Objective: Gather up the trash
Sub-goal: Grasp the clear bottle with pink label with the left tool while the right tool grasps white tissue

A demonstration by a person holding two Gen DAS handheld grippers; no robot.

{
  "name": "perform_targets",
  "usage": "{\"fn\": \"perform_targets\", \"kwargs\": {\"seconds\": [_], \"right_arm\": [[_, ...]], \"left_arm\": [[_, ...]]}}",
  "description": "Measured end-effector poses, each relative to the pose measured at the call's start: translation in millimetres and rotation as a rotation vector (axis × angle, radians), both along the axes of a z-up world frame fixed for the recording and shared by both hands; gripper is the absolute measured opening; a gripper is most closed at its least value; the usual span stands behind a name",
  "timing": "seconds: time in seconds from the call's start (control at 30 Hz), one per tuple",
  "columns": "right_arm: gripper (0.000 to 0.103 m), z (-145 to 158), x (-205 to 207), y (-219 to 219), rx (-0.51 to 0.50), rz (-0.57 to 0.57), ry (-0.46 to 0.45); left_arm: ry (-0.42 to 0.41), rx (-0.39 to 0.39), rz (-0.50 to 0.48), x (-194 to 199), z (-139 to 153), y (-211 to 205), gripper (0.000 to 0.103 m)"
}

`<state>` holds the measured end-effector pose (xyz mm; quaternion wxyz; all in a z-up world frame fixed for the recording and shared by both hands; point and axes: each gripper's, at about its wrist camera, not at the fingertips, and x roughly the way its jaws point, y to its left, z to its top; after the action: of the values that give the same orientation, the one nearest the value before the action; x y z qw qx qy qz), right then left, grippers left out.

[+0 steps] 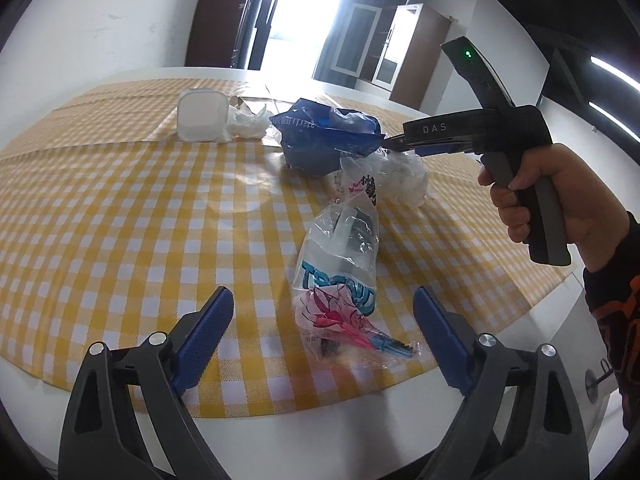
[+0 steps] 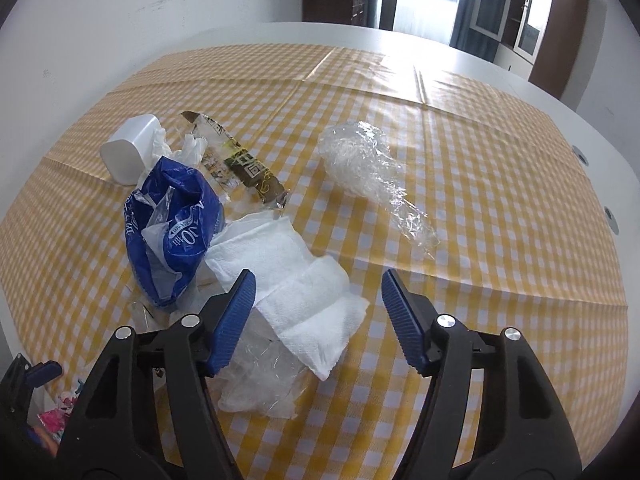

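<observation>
A clear printed plastic bag [image 1: 340, 264] lies on the yellow checked tablecloth [image 1: 100, 220] between the fingers of my left gripper [image 1: 324, 300], which is open and not touching it. My right gripper [image 2: 319, 280] hangs open over a folded white paper towel [image 2: 296, 280]; its pads do not press on it. Beside the towel sits a crumpled blue plastic bag [image 2: 172, 216]. In the left wrist view the right gripper [image 1: 394, 143] points at the blue bag [image 1: 328, 132], held by a person's hand [image 1: 560, 200].
A white plastic container [image 2: 128, 152] and crumpled tissues [image 1: 248, 122] lie at the far side. A brown and clear wrapper [image 2: 236, 160] and crumpled clear film [image 2: 364, 160] rest on the cloth [image 2: 500, 200]. Clear plastic [image 2: 264, 380] lies under the towel. The white table edge [image 1: 320, 420] is near.
</observation>
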<state>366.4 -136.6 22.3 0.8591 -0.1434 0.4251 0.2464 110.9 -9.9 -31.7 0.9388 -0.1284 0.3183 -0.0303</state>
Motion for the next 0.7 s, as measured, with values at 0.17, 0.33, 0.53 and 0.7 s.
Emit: {"fn": "perform_targets", "kwargs": {"seconds": [0.17,0.33,0.53,0.7], "right_arm": [[0.03,-6,5,2,0.003,0.0,0.032],[0.002,-7,4,4,0.0,-0.004,0.022],[0.001,9,0,-9,0.044,-0.044,-0.022],[0.001,30,-12,-19,0.079,-0.054,-0.061]], "left_arm": [[0.004,0.007,-0.006,4,-3,1,0.058],[-0.01,0.007,-0.001,4,-3,2,0.025],[-0.058,0.002,0.016,-5,7,6,0.019],[-0.074,0.0,0.02,-12,13,5,0.018]]}}
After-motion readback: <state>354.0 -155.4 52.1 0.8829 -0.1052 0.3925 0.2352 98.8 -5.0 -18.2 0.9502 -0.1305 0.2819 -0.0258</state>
